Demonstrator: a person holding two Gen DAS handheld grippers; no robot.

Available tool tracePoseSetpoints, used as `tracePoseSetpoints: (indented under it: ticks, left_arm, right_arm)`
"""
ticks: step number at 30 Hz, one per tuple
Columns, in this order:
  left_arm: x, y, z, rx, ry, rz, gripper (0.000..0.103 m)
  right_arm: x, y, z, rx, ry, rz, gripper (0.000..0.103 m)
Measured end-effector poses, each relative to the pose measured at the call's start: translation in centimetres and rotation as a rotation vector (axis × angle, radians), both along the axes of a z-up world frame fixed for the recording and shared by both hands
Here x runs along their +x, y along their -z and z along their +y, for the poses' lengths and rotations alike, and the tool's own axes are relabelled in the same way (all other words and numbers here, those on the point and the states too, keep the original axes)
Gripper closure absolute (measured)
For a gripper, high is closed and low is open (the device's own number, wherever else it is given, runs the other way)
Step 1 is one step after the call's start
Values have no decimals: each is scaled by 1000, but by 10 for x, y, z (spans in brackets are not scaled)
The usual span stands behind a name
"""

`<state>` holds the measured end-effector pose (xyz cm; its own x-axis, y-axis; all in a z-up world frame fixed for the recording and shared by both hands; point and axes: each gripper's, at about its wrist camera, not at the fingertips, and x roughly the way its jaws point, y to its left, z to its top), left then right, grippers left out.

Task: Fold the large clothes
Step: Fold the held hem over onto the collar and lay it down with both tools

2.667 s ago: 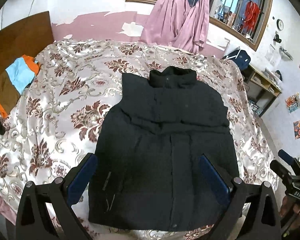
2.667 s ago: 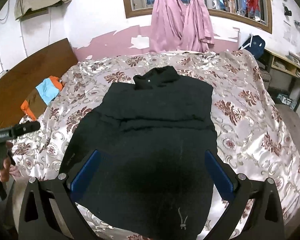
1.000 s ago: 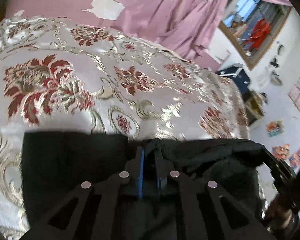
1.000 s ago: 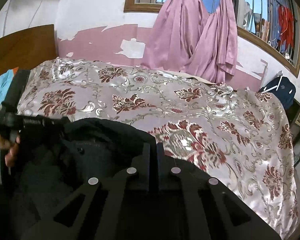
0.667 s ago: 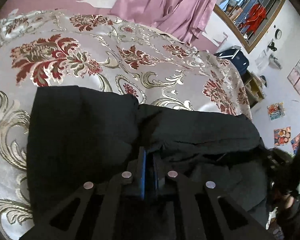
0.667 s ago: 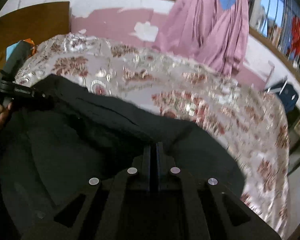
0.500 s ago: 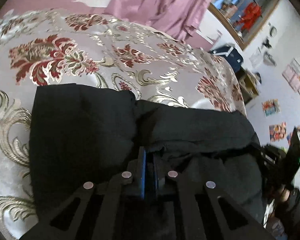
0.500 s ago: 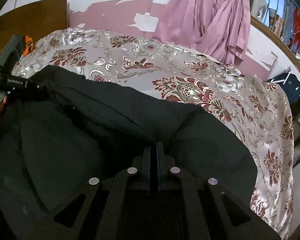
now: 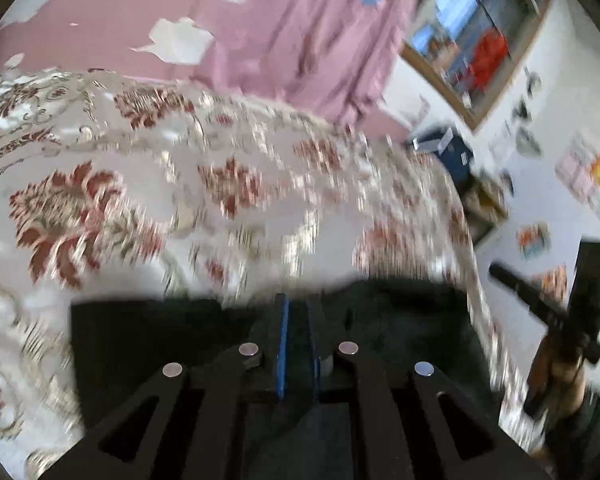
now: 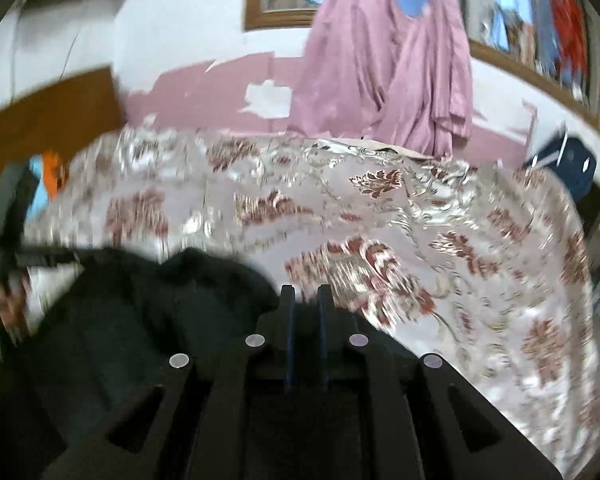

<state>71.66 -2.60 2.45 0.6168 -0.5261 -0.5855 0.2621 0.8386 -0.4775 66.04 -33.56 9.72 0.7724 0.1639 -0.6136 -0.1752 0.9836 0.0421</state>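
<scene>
Floral bedspread point(image 9: 148, 216) fills both views, blurred. Pink curtain point(image 10: 384, 64) hangs at far wall. Black jacket point(image 9: 148, 344) bunched at near edge of bed, under both tools. Left gripper point(image 9: 298, 308): jaws just easing apart, narrow gap, dark jacket cloth between blue pads. Right gripper point(image 10: 304, 294): jaws likewise just parting, slim gap, jacket point(image 10: 148, 312) spreading to its left, cloth at fingers.

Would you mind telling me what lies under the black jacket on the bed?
The black jacket rests on the floral bedspread, which shows all around its far edge. Whatever lies directly beneath the jacket is covered by its own fabric and by the gripper bodies in both views.
</scene>
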Motion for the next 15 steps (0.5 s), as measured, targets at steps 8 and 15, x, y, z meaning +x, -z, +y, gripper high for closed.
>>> tracePoseSetpoints:
  ticks: [8, 15]
  left_arm:
    - [43, 39, -47, -144, 153, 116, 93]
    - [9, 58, -65, -84, 363, 173, 96]
  right_arm:
    - [76, 60, 29, 273, -94, 283, 93]
    - [32, 100, 59, 77, -240, 440, 93]
